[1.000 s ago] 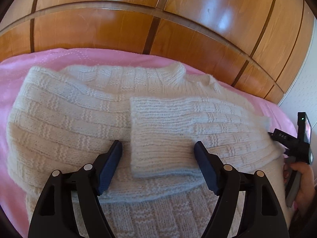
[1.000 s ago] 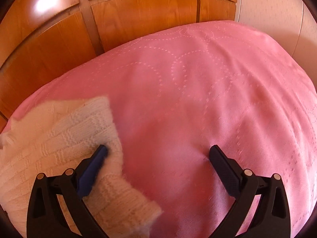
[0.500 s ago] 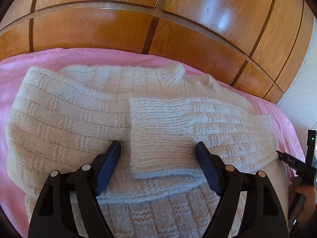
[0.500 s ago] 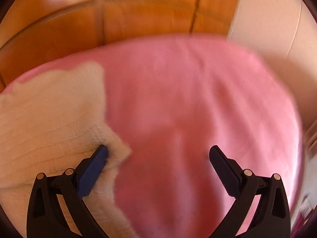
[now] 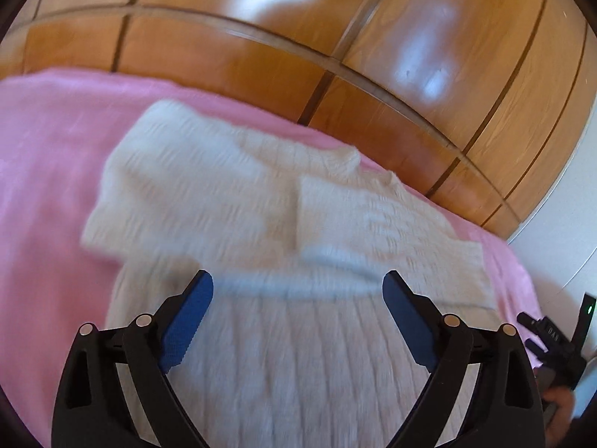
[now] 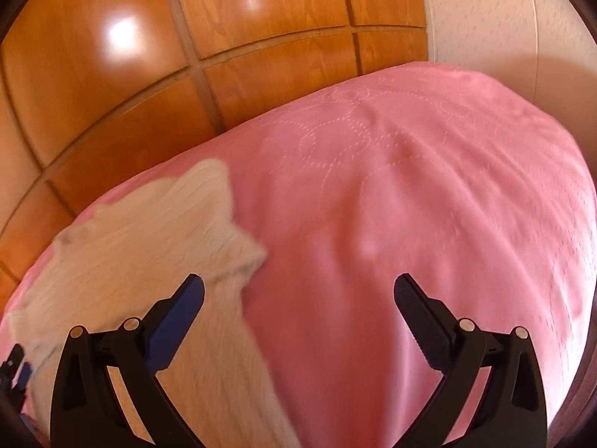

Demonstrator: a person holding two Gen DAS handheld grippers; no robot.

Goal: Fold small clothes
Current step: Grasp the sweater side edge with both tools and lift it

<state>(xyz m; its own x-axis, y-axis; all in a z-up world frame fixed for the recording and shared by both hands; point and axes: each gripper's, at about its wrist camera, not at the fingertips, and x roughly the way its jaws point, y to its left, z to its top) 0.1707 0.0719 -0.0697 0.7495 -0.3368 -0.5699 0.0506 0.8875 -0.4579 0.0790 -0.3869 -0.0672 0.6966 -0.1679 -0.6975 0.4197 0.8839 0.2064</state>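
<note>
A cream knitted sweater (image 5: 238, 201) lies flat on the pink bedspread (image 5: 44, 171), both sleeves folded across its chest; the right sleeve cuff (image 5: 335, 216) lies on top. My left gripper (image 5: 298, 291) hovers over the sweater's lower body, its jaws opening wide with nothing pinched between them. In the right wrist view the sweater (image 6: 141, 246) fills the lower left. My right gripper (image 6: 298, 295) stands open above the sweater's right edge, its left finger over the knit and its right finger over bare bedspread (image 6: 429, 205). The picture is blurred by motion.
A polished wooden headboard (image 5: 261, 48) runs along the far side of the bed. A white wall (image 6: 496, 11) stands at the right. The other gripper and a hand (image 5: 556, 347) show at the left wrist view's lower right edge.
My left gripper has pulled back from the folded sleeve and opened wider, and more bedspread shows at the left. My right gripper has drawn back along the sweater's right edge, still open.
</note>
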